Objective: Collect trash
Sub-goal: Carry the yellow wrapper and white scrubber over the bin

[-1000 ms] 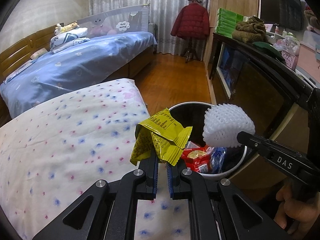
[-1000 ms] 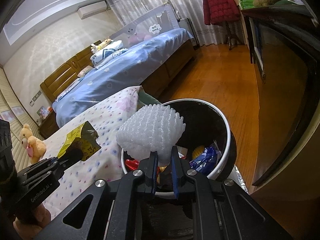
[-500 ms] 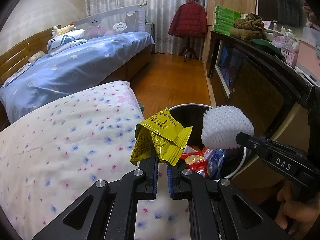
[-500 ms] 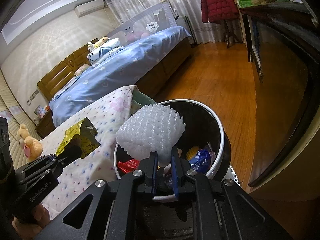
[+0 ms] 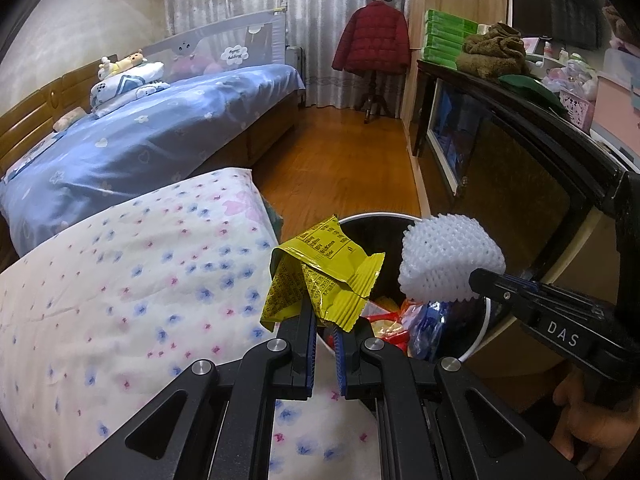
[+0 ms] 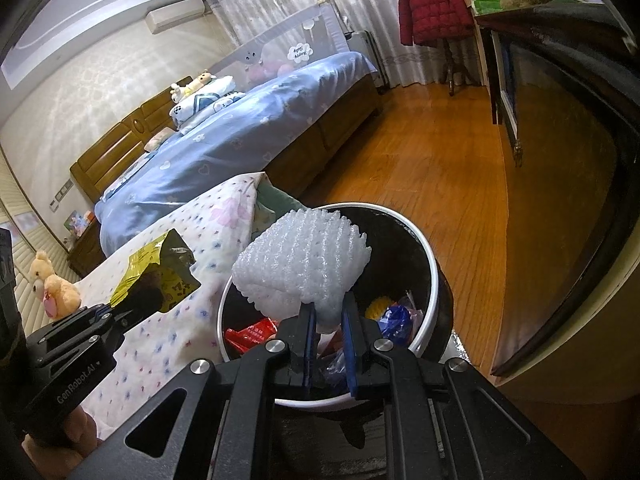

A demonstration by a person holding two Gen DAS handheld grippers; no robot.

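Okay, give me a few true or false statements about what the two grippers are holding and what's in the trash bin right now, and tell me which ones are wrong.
1. The left gripper is shut on a crumpled yellow snack wrapper. True.
2. The right gripper stands open with nothing in it. False: it is shut on a white foam fruit net.
3. The round white-rimmed trash bin already holds trash, including red and blue wrappers. True.
4. The white foam fruit net lies on the flower-print quilt. False: it is held up over the bin's opening.
5. A red padded jacket hangs on a coat stand by the curtains. True.
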